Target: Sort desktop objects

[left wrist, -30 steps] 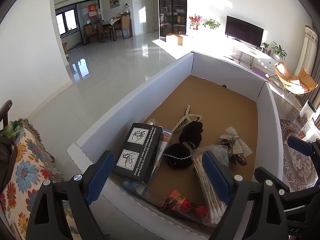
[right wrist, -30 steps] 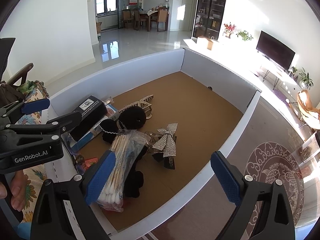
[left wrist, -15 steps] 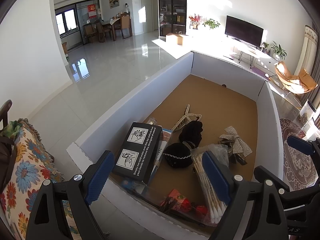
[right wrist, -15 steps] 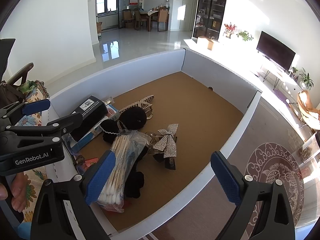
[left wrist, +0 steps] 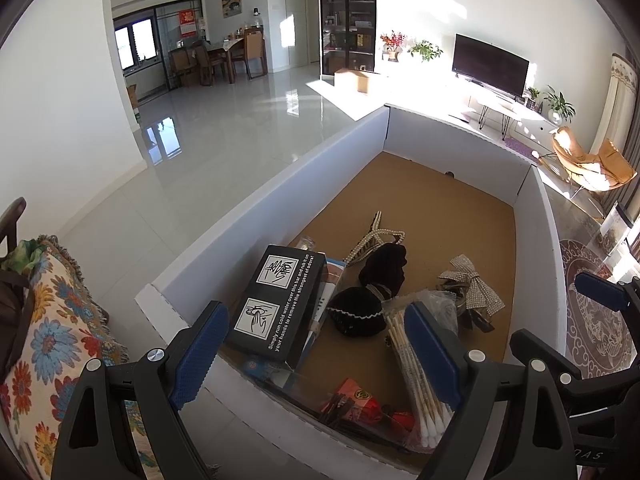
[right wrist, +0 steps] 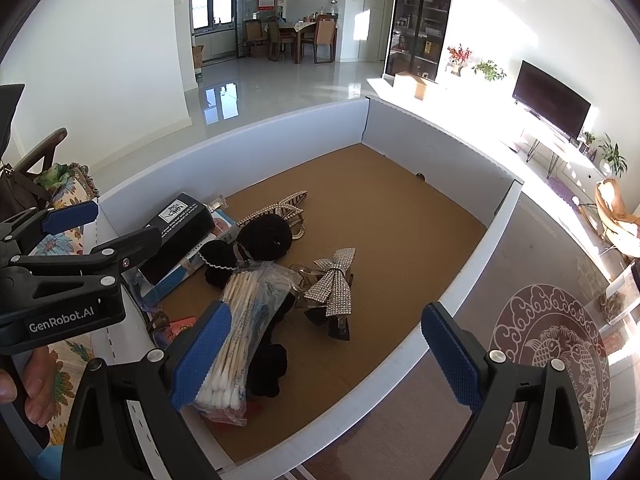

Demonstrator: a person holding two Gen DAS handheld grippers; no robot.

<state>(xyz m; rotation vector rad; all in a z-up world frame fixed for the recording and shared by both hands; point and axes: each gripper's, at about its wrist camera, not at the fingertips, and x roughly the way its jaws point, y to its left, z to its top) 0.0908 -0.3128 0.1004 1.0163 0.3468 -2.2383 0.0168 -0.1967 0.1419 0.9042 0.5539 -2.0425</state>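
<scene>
Left tool [left wrist: 316, 354] masking cotton swabs [left wrist: 416, 384]

Beyond my tray, a dark television [left wrist: 491, 65] sits on a white stand by the sunlit wall. An orange lounge chair [left wrist: 592, 162] stands near it, and a floral cushion [left wrist: 56, 344] lies at my left. Dining table [right wrist: 298, 32] far back.

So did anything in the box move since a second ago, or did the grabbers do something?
Nothing visibly changed. Both grabbers hang in the same spots over the near edge of the white box, jaws wide open and empty. The bag of cotton swabs, the black box and the sparkly bow lie just where they were.
</scene>
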